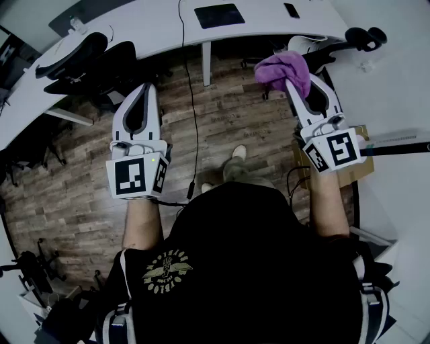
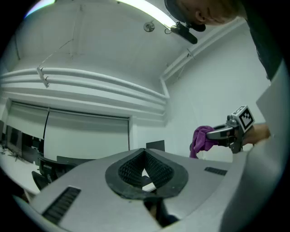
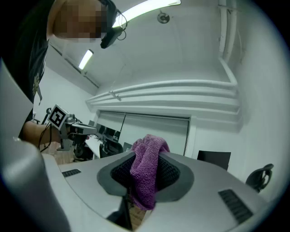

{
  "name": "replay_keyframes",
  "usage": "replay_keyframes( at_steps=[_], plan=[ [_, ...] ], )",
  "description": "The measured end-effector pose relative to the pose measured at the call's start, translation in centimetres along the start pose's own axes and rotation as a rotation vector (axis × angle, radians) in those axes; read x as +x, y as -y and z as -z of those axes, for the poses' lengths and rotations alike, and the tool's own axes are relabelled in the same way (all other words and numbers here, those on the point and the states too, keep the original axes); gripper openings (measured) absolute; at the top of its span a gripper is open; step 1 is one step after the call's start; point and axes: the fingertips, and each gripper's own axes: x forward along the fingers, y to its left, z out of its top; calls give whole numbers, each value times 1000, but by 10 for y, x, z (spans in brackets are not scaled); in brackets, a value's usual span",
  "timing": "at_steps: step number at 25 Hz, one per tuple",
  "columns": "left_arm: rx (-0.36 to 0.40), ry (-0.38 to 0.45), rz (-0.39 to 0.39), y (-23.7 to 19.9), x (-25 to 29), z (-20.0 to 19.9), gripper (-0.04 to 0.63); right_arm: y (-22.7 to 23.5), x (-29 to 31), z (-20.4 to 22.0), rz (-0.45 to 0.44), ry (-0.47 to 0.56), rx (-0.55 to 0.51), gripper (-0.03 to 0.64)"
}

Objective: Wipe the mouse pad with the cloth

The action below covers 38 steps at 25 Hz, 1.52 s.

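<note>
The black mouse pad [image 1: 219, 15] lies flat on the white desk [image 1: 148, 30] at the top of the head view, well beyond both grippers. My right gripper [image 1: 298, 83] is shut on a purple cloth [image 1: 283, 71], which bunches over its tips; the cloth [image 3: 146, 172] also hangs between the jaws in the right gripper view. My left gripper [image 1: 146, 89] is held level with it at the left, jaws together with nothing between them [image 2: 145, 153]. Both are raised over the wooden floor, short of the desk. From the left gripper view, the cloth [image 2: 200, 138] shows at the right.
Black office chairs [image 1: 77, 57] stand under the desk at the left. A black cable [image 1: 193, 107] drops from the desk down to the floor between the grippers. A cardboard box [image 1: 354, 168] sits by the right wall. A small dark item [image 1: 291, 10] lies right of the pad.
</note>
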Motion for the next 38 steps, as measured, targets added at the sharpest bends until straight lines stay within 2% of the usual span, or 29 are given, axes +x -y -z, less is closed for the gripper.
replay_keyframes(
  at_steps=[5,15,27,38],
  plan=[
    [33,-34,20,13,26,15,2,20,10,13,-3,1,40,100],
    [43,-85,-26,10,109,43,3,96,67,48,-29,16,113,101],
    [61,-90,-98,29,196,41,2,176,106,71,-94,25,138,100],
    [91,-102,-149,51,221,33,2,219,115,89,-138,42,186,100]
  ],
)
